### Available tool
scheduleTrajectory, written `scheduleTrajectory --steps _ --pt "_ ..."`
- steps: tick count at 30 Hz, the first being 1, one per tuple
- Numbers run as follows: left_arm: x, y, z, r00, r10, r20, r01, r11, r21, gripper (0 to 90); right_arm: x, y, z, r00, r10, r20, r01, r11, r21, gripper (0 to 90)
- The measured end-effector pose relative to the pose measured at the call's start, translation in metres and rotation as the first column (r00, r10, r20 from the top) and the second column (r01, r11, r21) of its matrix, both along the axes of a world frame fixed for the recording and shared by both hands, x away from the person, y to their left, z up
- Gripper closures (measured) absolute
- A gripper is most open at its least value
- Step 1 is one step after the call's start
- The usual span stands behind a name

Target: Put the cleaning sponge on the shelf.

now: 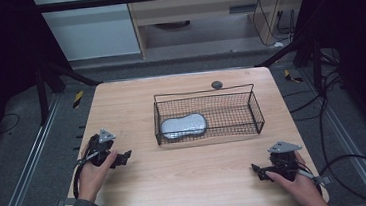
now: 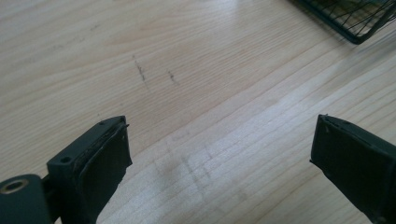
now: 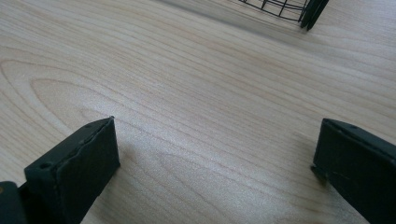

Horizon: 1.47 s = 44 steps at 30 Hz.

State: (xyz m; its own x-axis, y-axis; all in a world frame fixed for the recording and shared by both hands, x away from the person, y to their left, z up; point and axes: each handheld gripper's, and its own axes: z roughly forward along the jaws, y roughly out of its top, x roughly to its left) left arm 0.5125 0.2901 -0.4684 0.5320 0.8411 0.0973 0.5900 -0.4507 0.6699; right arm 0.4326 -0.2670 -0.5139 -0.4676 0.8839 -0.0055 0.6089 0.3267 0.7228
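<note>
A black wire basket [image 1: 251,108] stands on the middle of the wooden table [image 1: 186,168]. Inside it, at its left end, lies a silvery grey peanut-shaped pouch [image 1: 183,126]. My left gripper [image 1: 124,157] rests low over the table's left side, held by a hand, and points toward the basket. Its jaws stand wide apart over bare wood [image 2: 219,140], so it is open. My right gripper [image 1: 256,169] sits near the front right corner, pointing left, also open with nothing between its jaws [image 3: 215,149]. A corner of the basket [image 2: 359,23] shows at the top right of the left gripper view.
A small dark round object [image 1: 216,84] lies on the table behind the basket near the far edge. Black frame bars and cables surround the table. The basket's lower corner [image 3: 308,14] reaches into the top of the right gripper view.
</note>
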Motion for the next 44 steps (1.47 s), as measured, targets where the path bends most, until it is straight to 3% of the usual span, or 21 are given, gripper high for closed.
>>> scheduleTrajectory --steps 9,19,27,38,44 --pt "0.013 0.012 -0.014 0.9982 0.058 -0.013 -0.059 0.9978 -0.03 3.8 0.0 0.0 0.0 1.0 0.0 0.0 0.0 1.0 0.0 0.3" --pt "0.02 0.02 -0.024 0.9954 0.092 -0.026 -0.093 0.994 -0.057 3.5 0.0 0.0 0.0 1.0 0.0 0.0 0.0 1.0 0.0 0.3" --pt "0.023 0.021 -0.032 0.9945 0.091 -0.051 -0.095 0.9921 -0.082 3.3 0.0 0.0 0.0 1.0 0.001 0.0 -0.001 1.0 0.0 0.3" --pt "0.021 0.02 -0.039 0.9954 0.096 -0.001 -0.096 0.9911 -0.093 0.0 0.001 0.0 0.0 1.0 -0.001 -0.002 0.001 1.0 -0.001 0.3" --pt "0.021 0.02 -0.039 0.9954 0.096 0.0 -0.096 0.9911 -0.093 0.0 0.001 0.0 0.0 1.0 0.0 -0.001 0.0 1.0 -0.001 0.3"
